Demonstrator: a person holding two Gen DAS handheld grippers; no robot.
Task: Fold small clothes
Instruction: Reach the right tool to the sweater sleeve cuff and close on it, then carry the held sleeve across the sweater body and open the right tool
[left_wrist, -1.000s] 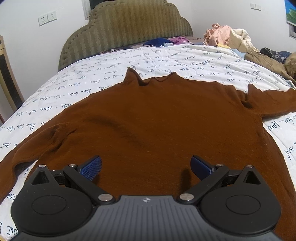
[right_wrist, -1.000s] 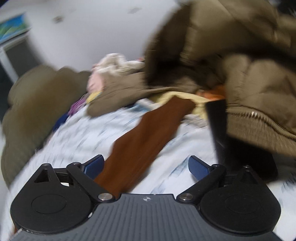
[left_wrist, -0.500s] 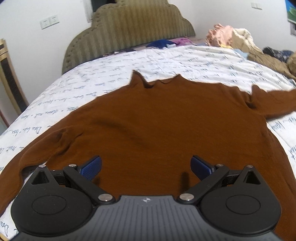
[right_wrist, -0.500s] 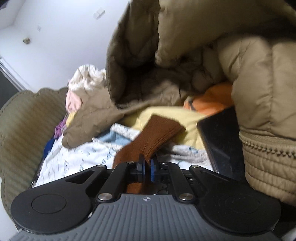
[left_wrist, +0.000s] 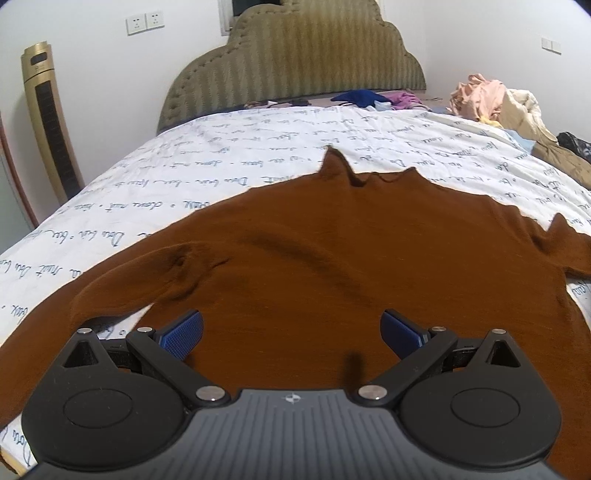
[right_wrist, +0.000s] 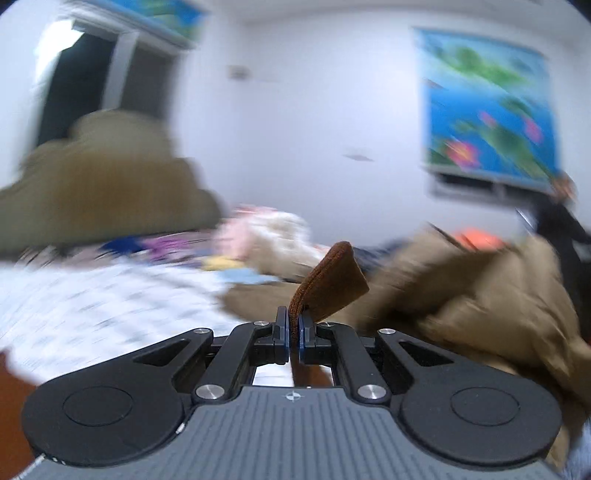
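Note:
A brown knit sweater (left_wrist: 332, 251) lies spread flat on the white printed bedspread (left_wrist: 221, 166), collar toward the headboard, its left sleeve curving down to the near left. My left gripper (left_wrist: 291, 330) hovers open over the sweater's lower body, blue pads wide apart with nothing between them. In the right wrist view my right gripper (right_wrist: 293, 328) is shut on the cuff of the sweater's right sleeve (right_wrist: 328, 284), which sticks up above the pads, lifted off the bed.
A padded olive headboard (left_wrist: 295, 62) stands at the far end. A heap of clothes and a tan puffer jacket (right_wrist: 461, 295) fills the bed's right side. A gold tower fan (left_wrist: 48, 122) stands at the left wall. A colourful poster (right_wrist: 487, 107) hangs on the wall.
My right gripper shut on the sleeve cuff, then lifted it and rolled level, away from the jacket pile. My left gripper shifted sideways over the sweater, still open.

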